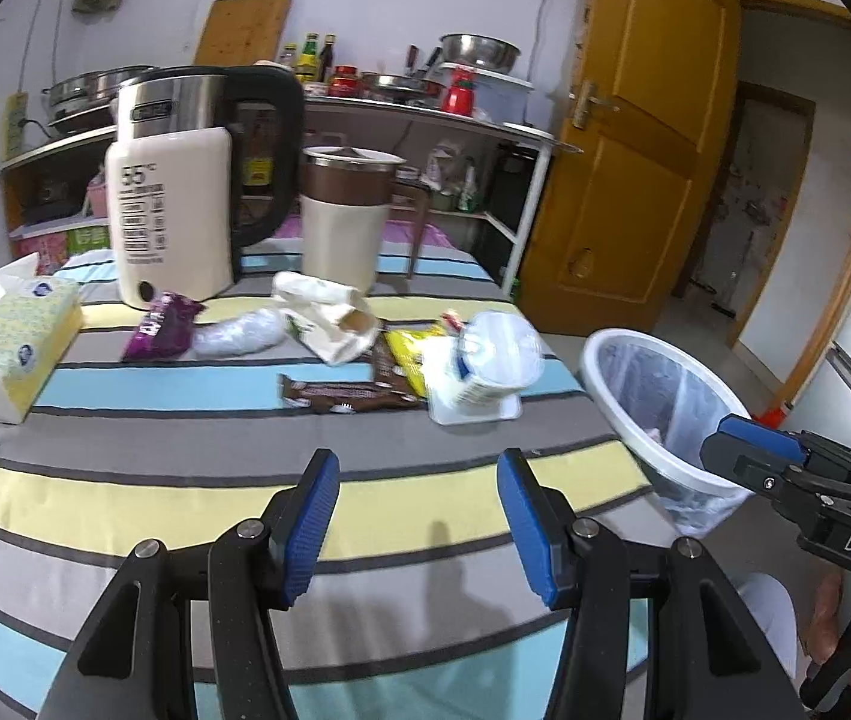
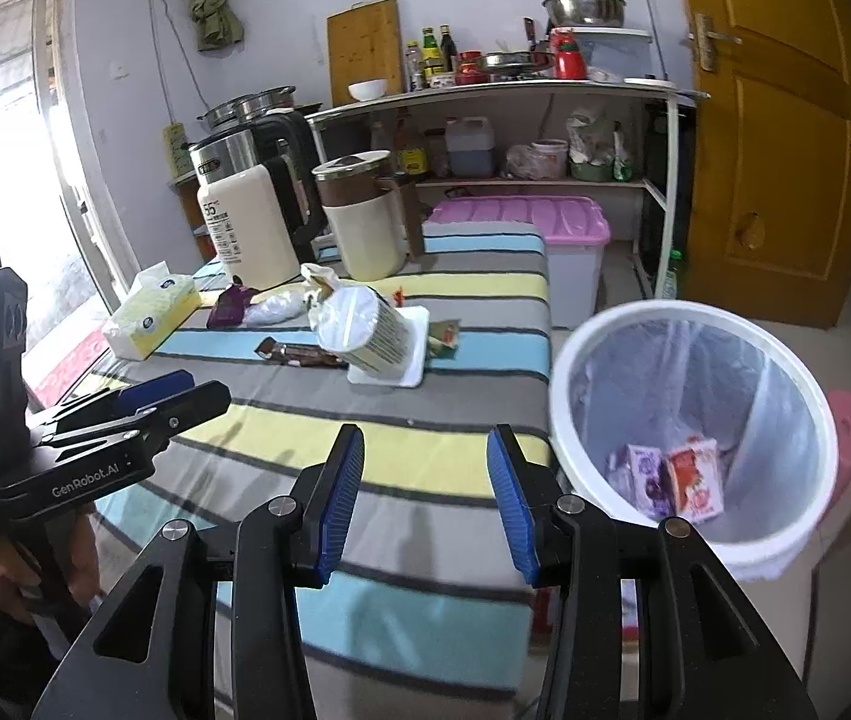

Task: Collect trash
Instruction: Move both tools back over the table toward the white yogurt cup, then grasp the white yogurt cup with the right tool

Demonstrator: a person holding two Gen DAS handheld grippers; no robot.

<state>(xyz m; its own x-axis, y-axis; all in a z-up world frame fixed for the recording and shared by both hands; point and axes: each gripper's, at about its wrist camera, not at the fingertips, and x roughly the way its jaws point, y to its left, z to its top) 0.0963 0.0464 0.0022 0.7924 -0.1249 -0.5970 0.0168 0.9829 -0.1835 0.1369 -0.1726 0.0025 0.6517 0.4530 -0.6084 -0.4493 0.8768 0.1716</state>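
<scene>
Trash lies across the striped tablecloth (image 1: 365, 480): a purple wrapper (image 1: 164, 324), a clear plastic bag (image 1: 239, 333), crumpled white paper (image 1: 329, 318), a brown bar wrapper (image 1: 347, 393), a yellow packet (image 1: 410, 354) and a tipped paper tub (image 1: 491, 366) on a white foam tray (image 2: 416, 354). My left gripper (image 1: 419, 480) hovers open and empty over the near stripes, short of the litter. My right gripper (image 2: 425, 450) is also open and empty, at the table's right edge beside the lined white bin (image 2: 689, 432). A purple carton (image 2: 644, 474) and a red carton (image 2: 695, 480) lie in the bin.
A cream kettle (image 1: 170, 198), a lidded mug (image 1: 344, 216) and a tissue box (image 1: 14, 339) stand at the back and left of the table. Behind are a pink-lidded storage box (image 2: 545, 222), a loaded kitchen shelf (image 2: 515, 96) and a yellow door (image 1: 635, 138).
</scene>
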